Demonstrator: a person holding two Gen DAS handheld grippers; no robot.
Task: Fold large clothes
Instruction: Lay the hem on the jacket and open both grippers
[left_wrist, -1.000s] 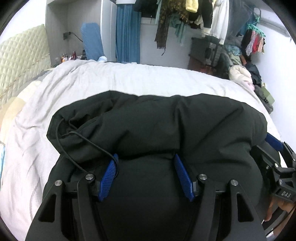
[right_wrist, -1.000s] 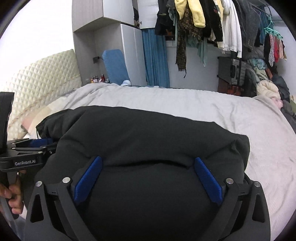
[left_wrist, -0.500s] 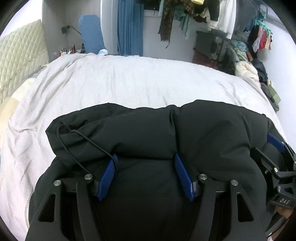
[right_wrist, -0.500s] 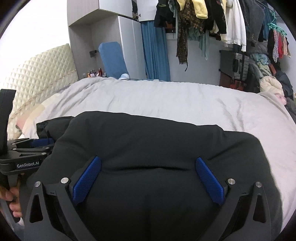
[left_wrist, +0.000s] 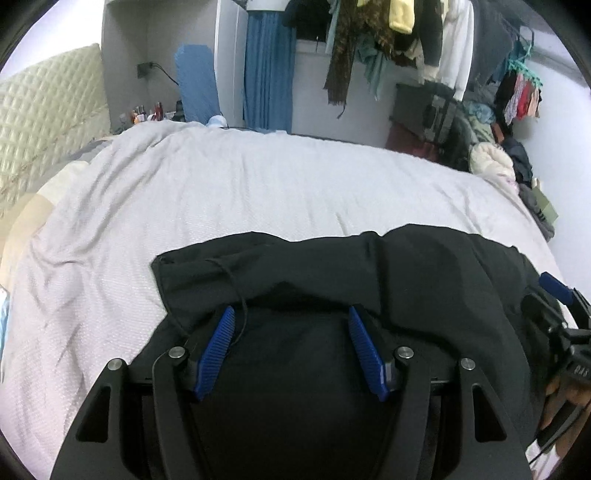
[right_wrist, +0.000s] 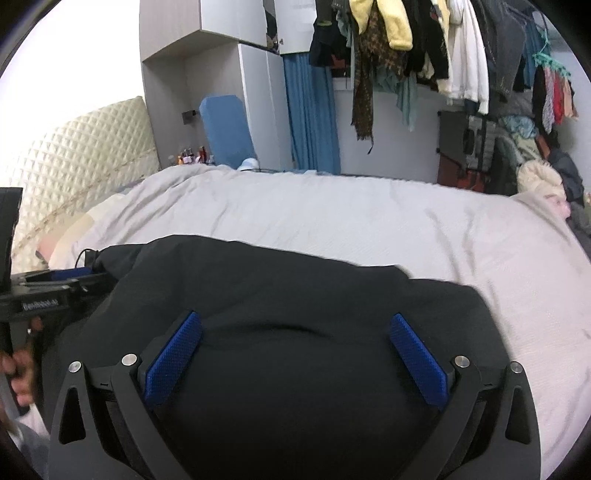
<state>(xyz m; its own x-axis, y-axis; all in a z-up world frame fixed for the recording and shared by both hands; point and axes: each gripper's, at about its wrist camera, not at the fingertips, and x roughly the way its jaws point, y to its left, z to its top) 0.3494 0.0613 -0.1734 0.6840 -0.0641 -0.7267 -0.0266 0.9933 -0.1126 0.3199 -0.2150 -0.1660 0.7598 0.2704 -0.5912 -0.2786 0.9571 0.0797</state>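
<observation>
A large black padded garment (left_wrist: 369, 273) lies on the near part of the bed; it also fills the lower half of the right wrist view (right_wrist: 295, 295). A thin black drawcord (left_wrist: 236, 291) trails over its left edge. My left gripper (left_wrist: 290, 314) is open, its blue pads spread over the garment's near fold. My right gripper (right_wrist: 295, 325) is open wide above the garment's right part. Each gripper shows at the edge of the other's view: the right one (left_wrist: 561, 317), the left one (right_wrist: 44, 291).
The bed has a wrinkled pale grey sheet (left_wrist: 240, 192) and a quilted cream headboard (right_wrist: 81, 158) at the left. Behind stand a white wardrobe (right_wrist: 221, 92), a blue curtain (left_wrist: 267, 70), hanging clothes (right_wrist: 406, 44) and a pile of clothes (left_wrist: 495, 162) at the right.
The garment's far edge has come toward me, baring more sheet beyond it. Both grippers stay open over the fabric, and the views have tilted up a little.
</observation>
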